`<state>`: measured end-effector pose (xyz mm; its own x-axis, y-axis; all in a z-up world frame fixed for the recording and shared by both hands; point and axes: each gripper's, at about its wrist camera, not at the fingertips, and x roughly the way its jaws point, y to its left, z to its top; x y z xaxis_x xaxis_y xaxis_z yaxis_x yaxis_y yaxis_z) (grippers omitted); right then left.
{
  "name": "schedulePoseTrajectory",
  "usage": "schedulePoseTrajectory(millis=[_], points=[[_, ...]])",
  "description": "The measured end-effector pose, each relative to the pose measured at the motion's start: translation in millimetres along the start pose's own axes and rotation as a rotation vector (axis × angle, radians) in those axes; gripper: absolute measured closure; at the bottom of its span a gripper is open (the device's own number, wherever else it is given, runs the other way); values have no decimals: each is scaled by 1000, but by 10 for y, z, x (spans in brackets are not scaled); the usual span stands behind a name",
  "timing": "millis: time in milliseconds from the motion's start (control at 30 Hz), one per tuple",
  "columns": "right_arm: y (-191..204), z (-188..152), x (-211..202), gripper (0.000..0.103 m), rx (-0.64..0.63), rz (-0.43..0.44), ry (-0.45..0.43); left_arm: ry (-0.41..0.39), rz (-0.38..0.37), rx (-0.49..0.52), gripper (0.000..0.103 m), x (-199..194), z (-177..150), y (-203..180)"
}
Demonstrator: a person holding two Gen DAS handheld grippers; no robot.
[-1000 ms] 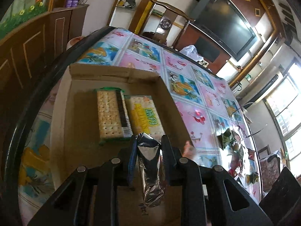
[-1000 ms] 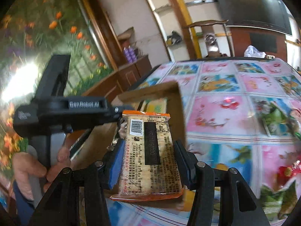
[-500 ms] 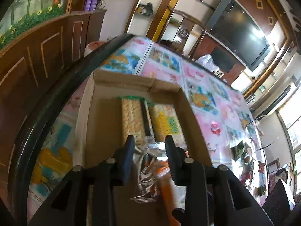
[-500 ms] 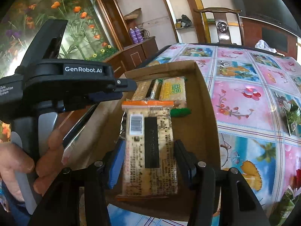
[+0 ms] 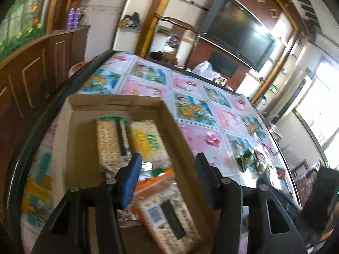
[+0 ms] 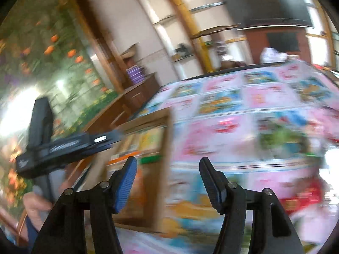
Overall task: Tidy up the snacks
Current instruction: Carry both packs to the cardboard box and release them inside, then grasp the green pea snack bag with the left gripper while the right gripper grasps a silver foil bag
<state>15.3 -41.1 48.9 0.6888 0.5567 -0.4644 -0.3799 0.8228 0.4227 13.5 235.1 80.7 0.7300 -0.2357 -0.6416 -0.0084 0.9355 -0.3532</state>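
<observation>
A cardboard box (image 5: 167, 114) stands at the table's near left corner. Inside lie a green-edged cracker pack (image 5: 110, 139), a yellow cracker pack (image 5: 147, 139), a silver packet (image 5: 146, 167) and an orange-edged cracker pack (image 5: 167, 211) at the near end. My left gripper (image 5: 167, 169) is open and empty just above the box's near end. My right gripper (image 6: 167, 175) is open and empty, beside the box (image 6: 167, 131); that view is blurred. The left gripper's body (image 6: 63, 146) shows at its left.
The round table has a colourful patterned cloth (image 5: 190, 105) and a dark rim (image 5: 42, 114). More snack packets (image 5: 252, 158) lie on the table's right side. A red packet (image 6: 305, 194) lies near the right gripper. A wooden cabinet (image 5: 31, 76) stands close at left.
My left gripper let go of the silver packet and opened wide. My right gripper released the orange-edged cracker pack into the box, opened, and is swinging to the right.
</observation>
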Motion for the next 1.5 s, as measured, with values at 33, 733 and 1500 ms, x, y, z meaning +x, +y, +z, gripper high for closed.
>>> schedulePoseTrajectory(millis=[33,733,1500], points=[[-120,22,-95,37,21,-24,-15,3,-23,20,48,1,-15,-64],[-1626,57,-877,29,447,-331,-84,377,-159,445,26,531,-1254,-1981],[-1334,19,-381,53,169,-527,78,322,-64,546,65,892,-1183,-2190]])
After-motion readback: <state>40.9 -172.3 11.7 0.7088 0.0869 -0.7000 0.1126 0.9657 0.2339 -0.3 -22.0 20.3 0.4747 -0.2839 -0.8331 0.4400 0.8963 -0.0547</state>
